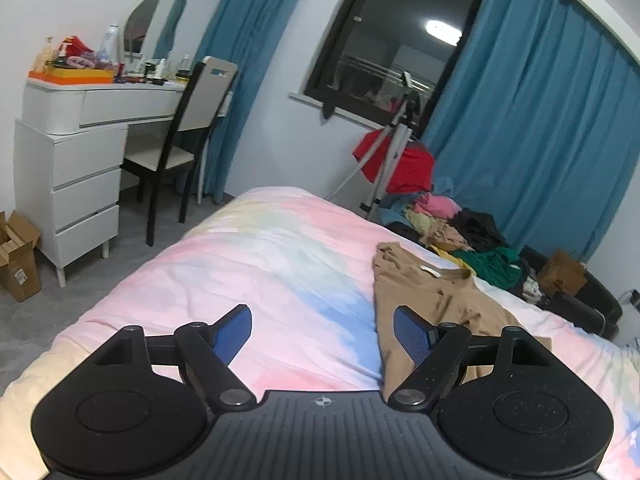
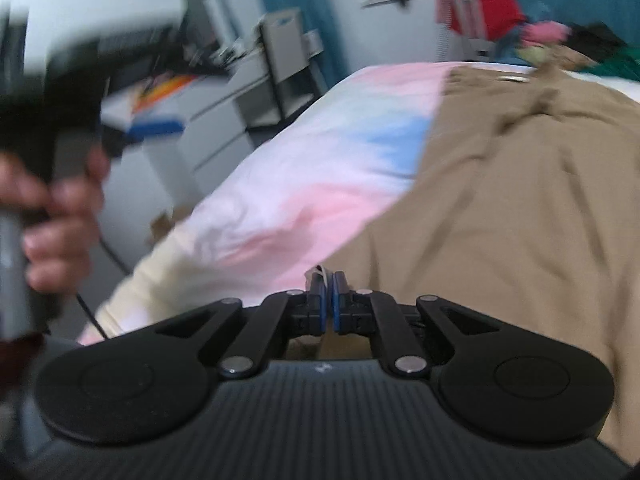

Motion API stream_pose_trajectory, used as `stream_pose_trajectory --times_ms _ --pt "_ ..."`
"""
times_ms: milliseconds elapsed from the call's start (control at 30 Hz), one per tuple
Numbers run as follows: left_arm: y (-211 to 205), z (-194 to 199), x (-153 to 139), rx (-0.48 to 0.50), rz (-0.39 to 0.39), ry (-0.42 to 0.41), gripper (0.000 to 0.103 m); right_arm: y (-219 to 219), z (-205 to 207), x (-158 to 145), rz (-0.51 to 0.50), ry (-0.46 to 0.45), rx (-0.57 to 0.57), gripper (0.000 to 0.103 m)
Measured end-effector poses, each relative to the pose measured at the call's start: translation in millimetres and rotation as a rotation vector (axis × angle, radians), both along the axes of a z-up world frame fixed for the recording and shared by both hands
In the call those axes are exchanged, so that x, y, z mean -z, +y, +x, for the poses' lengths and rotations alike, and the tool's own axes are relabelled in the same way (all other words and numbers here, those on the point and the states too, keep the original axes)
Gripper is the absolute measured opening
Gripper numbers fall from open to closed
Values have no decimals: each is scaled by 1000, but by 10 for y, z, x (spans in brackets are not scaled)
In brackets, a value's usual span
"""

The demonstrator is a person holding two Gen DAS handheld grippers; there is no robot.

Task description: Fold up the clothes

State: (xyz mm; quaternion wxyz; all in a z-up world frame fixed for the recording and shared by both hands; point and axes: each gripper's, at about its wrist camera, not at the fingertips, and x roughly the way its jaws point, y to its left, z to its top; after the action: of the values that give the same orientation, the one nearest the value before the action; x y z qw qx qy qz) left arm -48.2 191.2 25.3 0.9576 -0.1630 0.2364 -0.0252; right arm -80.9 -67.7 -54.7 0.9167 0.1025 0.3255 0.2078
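Note:
A tan shirt (image 1: 432, 280) lies spread on the right part of the bed's pastel pink and blue cover (image 1: 260, 248). Its collar points toward the far end. My left gripper (image 1: 320, 314) hovers open over the cover, and its right finger (image 1: 412, 332) is above the shirt's left edge. In the right wrist view the tan shirt (image 2: 520, 180) fills the right side. My right gripper (image 2: 328, 276) is shut at the shirt's near edge, with a small bit of cloth and a label showing between its pads. This view is motion-blurred. A hand (image 2: 60, 216) at the left holds the other gripper's dark handle (image 2: 72, 80).
A heap of mixed clothes (image 1: 460, 232) lies beyond the bed's right side, below a stand with a red garment (image 1: 400, 160). A white dresser (image 1: 68, 168) and a chair (image 1: 188, 120) stand left of the bed. Cardboard boxes (image 1: 16, 264) sit on the floor.

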Motion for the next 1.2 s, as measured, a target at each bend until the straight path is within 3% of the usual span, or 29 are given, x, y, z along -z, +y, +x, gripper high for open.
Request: stream_pose_trajectory --times_ms 233,433,500,800,867,933,1067,1200 --pt "-487 -33 71 163 101 29 80 -795 -251 138 100 190 163 6" --pt "-896 8 323 303 168 141 80 -1035 -322 344 140 299 212 8" --pt "-969 44 436 334 153 201 80 -1093 -349 332 165 300 224 9" --pt "-1118 241 1071 357 86 536 79 -1284 -409 1 171 49 275 13" --pt "-1147 243 1146 361 90 572 77 -1359 -413 -21 166 11 300 28" --pt "-1188 216 1181 359 118 580 77 -1398 -451 7 168 -28 321 66" --pt "-1284 118 1210 401 148 577 77 -1443 -475 40 151 -68 347 71" --pt "-1402 98 1327 447 157 637 70 -1508 -455 67 167 -74 373 71"
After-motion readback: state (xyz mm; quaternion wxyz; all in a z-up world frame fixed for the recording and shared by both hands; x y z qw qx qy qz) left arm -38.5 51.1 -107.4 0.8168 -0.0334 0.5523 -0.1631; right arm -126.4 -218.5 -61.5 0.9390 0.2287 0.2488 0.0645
